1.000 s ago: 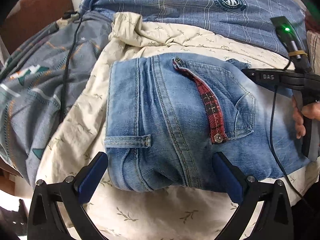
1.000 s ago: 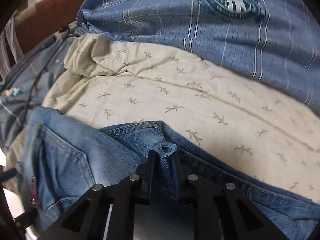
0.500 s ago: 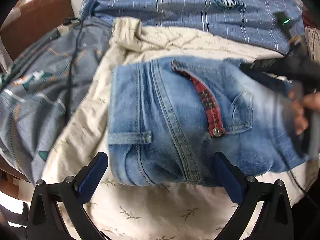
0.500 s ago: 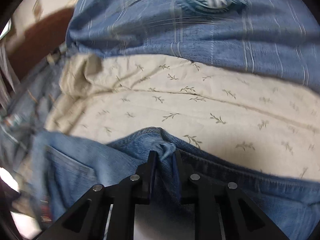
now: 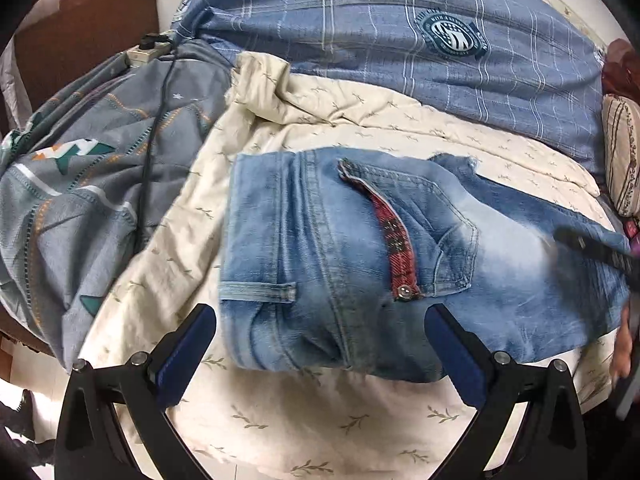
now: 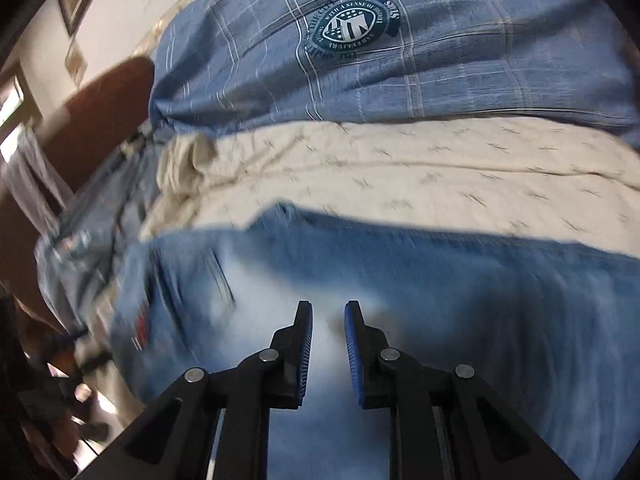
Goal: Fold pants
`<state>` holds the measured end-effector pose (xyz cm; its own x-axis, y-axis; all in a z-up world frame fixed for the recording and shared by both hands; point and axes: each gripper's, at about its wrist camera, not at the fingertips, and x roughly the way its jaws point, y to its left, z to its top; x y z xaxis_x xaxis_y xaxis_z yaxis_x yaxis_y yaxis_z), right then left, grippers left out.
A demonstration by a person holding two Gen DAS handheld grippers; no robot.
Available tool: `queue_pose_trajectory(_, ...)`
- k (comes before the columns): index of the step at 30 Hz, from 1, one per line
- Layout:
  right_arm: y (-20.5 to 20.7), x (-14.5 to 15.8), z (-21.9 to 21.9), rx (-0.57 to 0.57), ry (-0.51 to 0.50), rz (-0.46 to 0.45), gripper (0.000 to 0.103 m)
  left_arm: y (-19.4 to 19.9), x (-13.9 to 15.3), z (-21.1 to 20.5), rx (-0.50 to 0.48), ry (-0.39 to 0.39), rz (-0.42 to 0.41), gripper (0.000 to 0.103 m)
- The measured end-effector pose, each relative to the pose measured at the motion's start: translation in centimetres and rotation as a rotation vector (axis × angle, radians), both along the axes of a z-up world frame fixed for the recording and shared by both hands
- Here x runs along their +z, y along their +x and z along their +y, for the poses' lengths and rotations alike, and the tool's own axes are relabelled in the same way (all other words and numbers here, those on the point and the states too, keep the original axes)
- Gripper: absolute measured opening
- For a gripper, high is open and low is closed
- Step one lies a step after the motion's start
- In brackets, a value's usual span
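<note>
Jeans [image 5: 360, 264] lie folded into a compact block on the cream sheet [image 5: 304, 420], waistband end to the left, so the bed bears their weight. In the left wrist view, the left gripper [image 5: 320, 352] hovers at their near edge, fingers spread wide and empty, probably ready to steady or tidy the fold. In the right wrist view, blurred, the right gripper [image 6: 328, 320] sits over the denim, fingers slightly parted, holding nothing.

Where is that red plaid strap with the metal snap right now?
In the left wrist view, the red plaid strap lies diagonally across the middle of the folded blue denim jeans, beside the back pocket, ahead of the open left gripper.
</note>
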<state>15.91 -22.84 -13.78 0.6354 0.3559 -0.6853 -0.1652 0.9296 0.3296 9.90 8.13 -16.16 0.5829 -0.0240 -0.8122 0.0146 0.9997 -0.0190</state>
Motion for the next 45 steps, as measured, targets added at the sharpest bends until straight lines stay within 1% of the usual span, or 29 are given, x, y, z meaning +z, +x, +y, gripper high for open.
queue_pose_trajectory(2, -2.4, -0.9, -0.9, -0.027, 0.005, 0.015, 0.019, 0.6, -1.2, -0.7, -0.019, 0.004, 0.042, 0.103)
queue_pose_trajectory(4, -3.8, -1.5, -1.8, -0.068, -0.009, 0.021, 0.019, 1.1, -2.7, -1.1, -0.023, 0.020, 0.087, 0.103)
queue_pose_trajectory(6, -4.6, -2.2, -2.7, -0.110, -0.050, 0.033, 0.019, 1.0, -3.3, -1.2, -0.034, 0.037, 0.083, 0.103)
queue_pose_trajectory(8, -3.9, -3.2, -3.1, -0.127, -0.077, 0.072, 0.020, 0.9, -3.3, -1.2, -0.043, 0.039, 0.081, 0.103)
queue_pose_trajectory(9, -3.6, -3.8, -3.4, -0.137, -0.072, 0.089, 0.018, 1.0, -3.3, -1.2, -0.045, 0.043, 0.089, 0.103)
queue_pose_trajectory(12, -3.3, -3.8, -3.4, -0.146, -0.074, 0.079, 0.018, 1.2, -3.2, -1.4, -0.054, 0.071, 0.108, 0.103)
queue_pose_trajectory(16, -3.5, -3.8, -3.2, -0.146, -0.099, 0.073, 0.018, 1.5, -3.4, -1.3, -0.057, 0.079, 0.121, 0.103)
queue_pose_trajectory(18, -3.7, -3.8, -3.4, -0.153, -0.094, 0.081, 0.018, 1.3, -3.2, -1.4, -0.054, 0.087, 0.127, 0.103)
queue_pose_trajectory(21, -4.3, -3.8, -4.8, -0.203, -0.084, 0.096, 0.018, 0.7, -2.2, -1.5, -0.042, 0.108, 0.105, 0.103)
queue_pose_trajectory(23, -4.8, -3.5, -6.4, -0.267, -0.079, 0.106, 0.018, 0.2, -1.0, -1.8, -0.038, 0.136, 0.066, 0.103)
queue_pose_trajectory(24, -5.3, -3.0, -7.6, -0.316, -0.074, 0.092, 0.018, -0.1, 0.0, -2.1, -0.044, 0.138, 0.028, 0.103)
queue_pose_trajectory(26, -6.1, -2.0, -8.9, -0.357, -0.065, 0.050, 0.018, -0.3, 1.4, -2.7, -0.056, 0.130, -0.019, 0.103)
queue_pose_trajectory(27, -6.4, -1.6, -9.3, -0.362, -0.053, 0.033, 0.018, -0.3, 2.2, -3.3, -0.067, 0.121, -0.047, 0.103)
queue_pose_trajectory(29, -7.0, -1.0, -9.8, -0.360, -0.037, -0.005, 0.018, 0.0, 2.8, -4.3, -0.088, 0.117, -0.062, 0.103)
queue_pose_trajectory(32, -7.0, -1.1, -9.8, -0.336, -0.031, 0.002, 0.018, 1.2, 1.7, -5.6, -0.104, 0.106, -0.013, 0.103)
queue_pose_trajectory(36, -6.9, -2.1, -10.1, -0.323, -0.020, 0.055, 0.018, 2.6, -1.4, -6.3, -0.066, 0.091, 0.088, 0.102)
queue_pose_trajectory(38, -6.7, -2.7, -10.0, -0.311, -0.004, 0.086, 0.018, 3.0, -3.4, -6.3, -0.043, 0.115, 0.129, 0.102)
queue_pose_trajectory(39, -6.6, -3.2, -10.1, -0.304, -0.005, 0.106, 0.018, 3.0, -3.9, -6.4, -0.039, 0.128, 0.135, 0.102)
queue_pose_trajectory(41, -6.4, -4.2, -10.2, -0.288, -0.023, 0.137, 0.018, 2.7, -4.4, -6.6, -0.036, 0.140, 0.100, 0.103)
queue_pose_trajectory(43, -6.4, -4.5, -10.5, -0.277, -0.011, 0.127, 0.018, 2.7, -4.5, -6.8, -0.029, 0.152, 0.098, 0.103)
queue_pose_trajectory(45, -6.5, -4.6, -10.9, -0.265, 0.003, 0.122, 0.018, 2.7, -4.5, -6.8, -0.024, 0.146, 0.102, 0.103)
